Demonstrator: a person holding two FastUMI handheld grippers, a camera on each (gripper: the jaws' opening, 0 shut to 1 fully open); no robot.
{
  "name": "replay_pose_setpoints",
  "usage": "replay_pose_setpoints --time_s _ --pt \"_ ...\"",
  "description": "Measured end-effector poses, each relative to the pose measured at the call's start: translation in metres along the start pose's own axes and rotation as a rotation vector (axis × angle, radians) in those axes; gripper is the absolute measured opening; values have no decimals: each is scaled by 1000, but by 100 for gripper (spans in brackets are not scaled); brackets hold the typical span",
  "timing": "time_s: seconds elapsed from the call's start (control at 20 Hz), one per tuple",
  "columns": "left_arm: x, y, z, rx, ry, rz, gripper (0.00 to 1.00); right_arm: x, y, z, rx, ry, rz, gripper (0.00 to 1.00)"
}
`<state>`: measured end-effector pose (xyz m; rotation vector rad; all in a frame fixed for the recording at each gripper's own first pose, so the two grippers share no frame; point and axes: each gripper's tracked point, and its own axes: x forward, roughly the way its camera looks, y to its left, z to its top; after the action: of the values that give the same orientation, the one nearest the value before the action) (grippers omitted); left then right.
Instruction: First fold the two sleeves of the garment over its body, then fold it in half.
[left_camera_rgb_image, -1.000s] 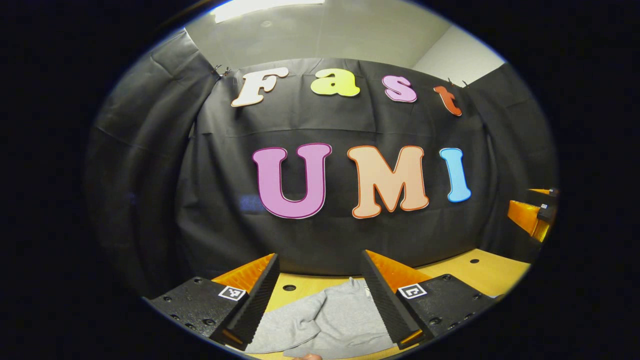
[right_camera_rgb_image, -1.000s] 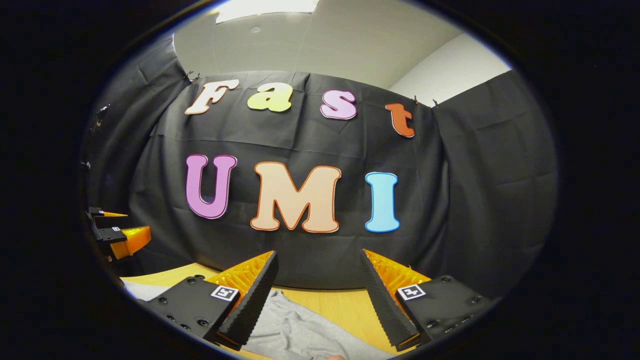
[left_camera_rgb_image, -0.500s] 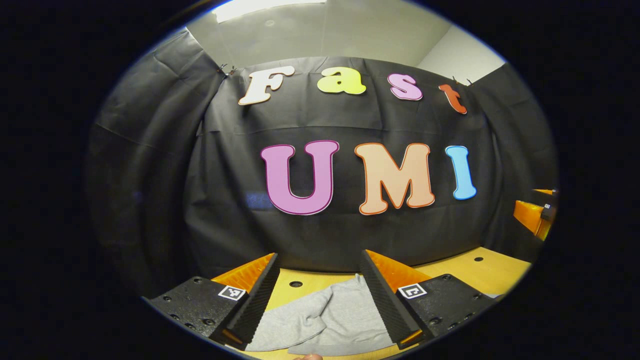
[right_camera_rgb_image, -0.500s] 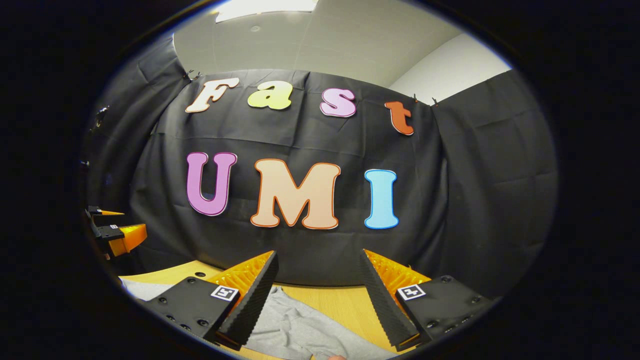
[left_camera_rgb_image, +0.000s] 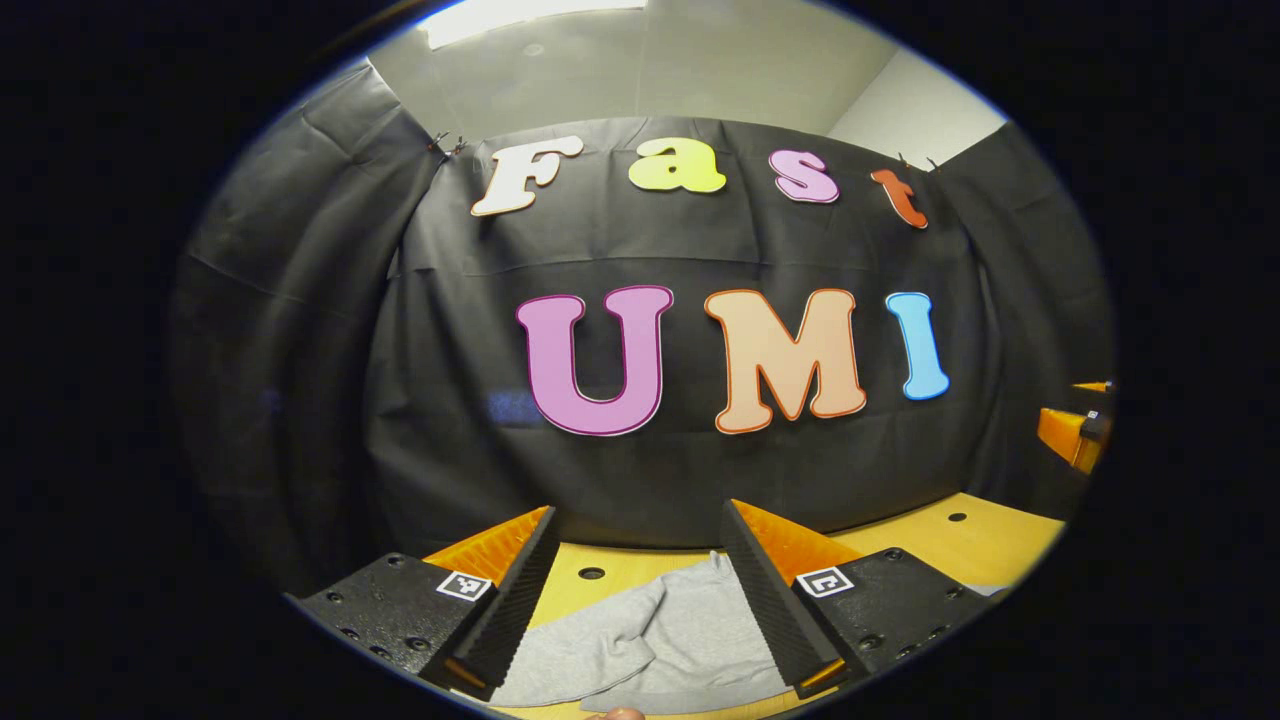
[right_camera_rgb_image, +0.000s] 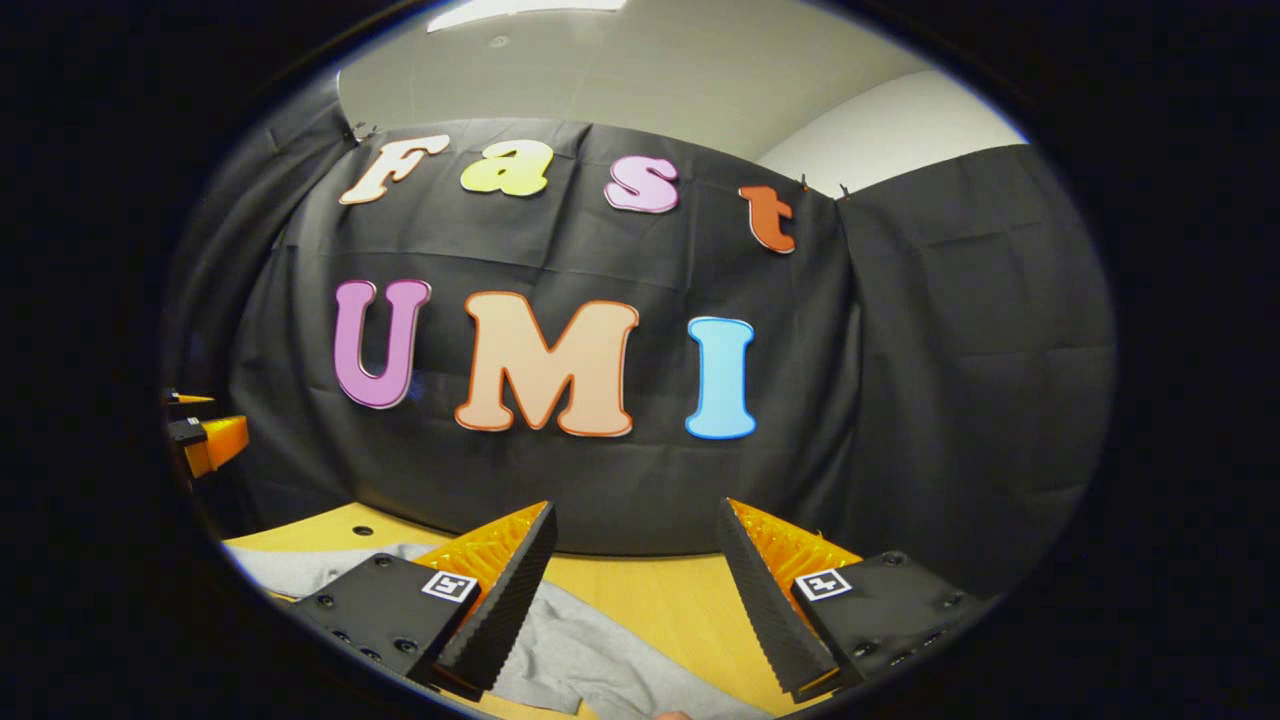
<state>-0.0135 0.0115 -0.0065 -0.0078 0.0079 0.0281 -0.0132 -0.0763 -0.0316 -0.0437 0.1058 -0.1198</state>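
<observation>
A grey garment (left_camera_rgb_image: 660, 640) lies on the wooden table (left_camera_rgb_image: 950, 545), rumpled, just below and between the fingers of my left gripper (left_camera_rgb_image: 636, 535), which is open and holds nothing. In the right gripper view the same grey garment (right_camera_rgb_image: 590, 660) reaches under the left finger of my right gripper (right_camera_rgb_image: 636, 530), also open and holding nothing. Both grippers hang above the cloth without touching it. The right gripper (left_camera_rgb_image: 1075, 435) shows at the far right edge of the left gripper view, and the left gripper (right_camera_rgb_image: 205, 440) at the far left edge of the right gripper view.
The table top has small round holes (left_camera_rgb_image: 591, 573). The black cloth wall (right_camera_rgb_image: 950, 400) closes the back and sides of the booth, right behind the table's far edge. Bare wood (right_camera_rgb_image: 660, 590) lies ahead of the right gripper.
The right gripper's view has swung a little right and down, so more table and garment show at its lower left. The left gripper has hardly shifted. Both stay open.
</observation>
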Motion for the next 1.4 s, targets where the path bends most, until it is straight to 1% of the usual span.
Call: replay_pose_setpoints --time_s 0.05,0.1,0.15,0.2,0.25,0.3,0.35,0.55,0.7,0.8,0.95,1.05,1.15,1.4 --pt "0 -1 -2 -4 0 -4 94 1 -12 -6 -4 20 -25 99" --pt "1 -3 -3 -7 4 -8 97 0 -26 -15 -8 40 -55 99" --pt "2 -4 -5 -9 8 -15 97 -1 -39 -23 -7 58 -79 100" --pt "3 -5 -7 -7 12 -19 94 -3 -51 -35 -2 85 -99 100" --pt "4 -6 -10 -4 18 -22 97 -5 -64 -48 -7 116 -125 100" --pt "6 -6 -12 -1 27 -23 97 -8 -78 -60 -15 144 -151 99" --pt "8 -6 -15 -4 31 -24 94 -13 -90 -72 -23 170 -175 100" --pt "14 -11 -21 -16 43 -27 94 -37 -126 -119 -58 278 -231 99" --pt "18 -19 -20 -15 45 -38 94 -51 -148 -155 -106 366 -247 99" --pt "20 -24 -20 -9 46 -47 94 -63 -162 -185 -125 445 -253 99" --pt "21 -33 -24 5 56 -60 94 -90 -174 -232 -98 576 -257 100" --pt "20 -41 -27 16 66 -69 94 -106 -179 -254 -88 638 -261 100" --pt "19 -48 -28 28 72 -78 94 -118 -180 -275 -83 700 -251 100" --pt "19 -71 -30 47 90 -94 94 -145 -173 -320 -43 825 -187 100"
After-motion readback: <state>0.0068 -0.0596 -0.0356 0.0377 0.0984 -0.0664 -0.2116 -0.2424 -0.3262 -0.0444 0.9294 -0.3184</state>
